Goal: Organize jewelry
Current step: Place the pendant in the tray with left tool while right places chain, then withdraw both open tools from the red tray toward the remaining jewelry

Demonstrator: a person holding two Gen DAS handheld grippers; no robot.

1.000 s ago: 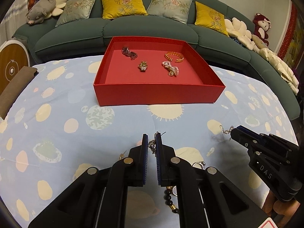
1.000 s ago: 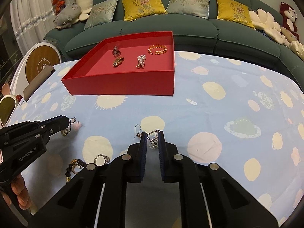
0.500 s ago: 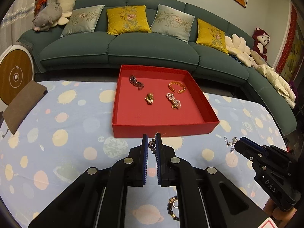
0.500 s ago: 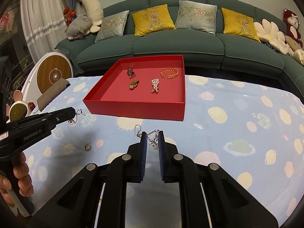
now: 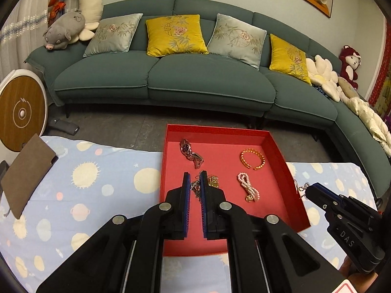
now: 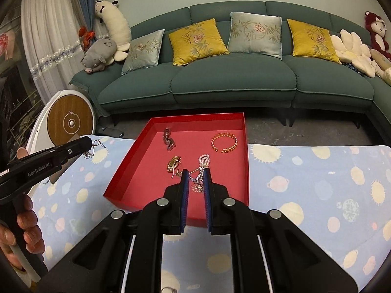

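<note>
A red tray (image 5: 295,190) (image 6: 117,180) sits on the patterned cloth. In it lie a dark watch (image 5: 191,151) (image 6: 169,141), a gold watch (image 5: 213,180) (image 6: 173,164), a gold bangle (image 5: 252,158) (image 6: 224,142) and a pearl string (image 5: 248,187) (image 6: 204,159). My left gripper (image 5: 194,183) is shut on a silver earring (image 5: 194,188) (image 6: 92,149), held above the tray's left half. My right gripper (image 6: 196,180) is shut on a second silver earring (image 6: 197,183) (image 5: 301,187), held above the tray's near right part.
A teal sofa (image 5: 195,78) with cushions and plush toys stands beyond the table. A brown pad (image 5: 24,173) lies at the table's left edge. A round white and wood device (image 5: 22,112) stands on the floor at left. Another jewelry piece (image 6: 168,290) peeks out below my right gripper.
Both grippers have lifted and moved forward with their earrings, from in front of the tray to above its inside. The loose pieces on the cloth have dropped out of view.
</note>
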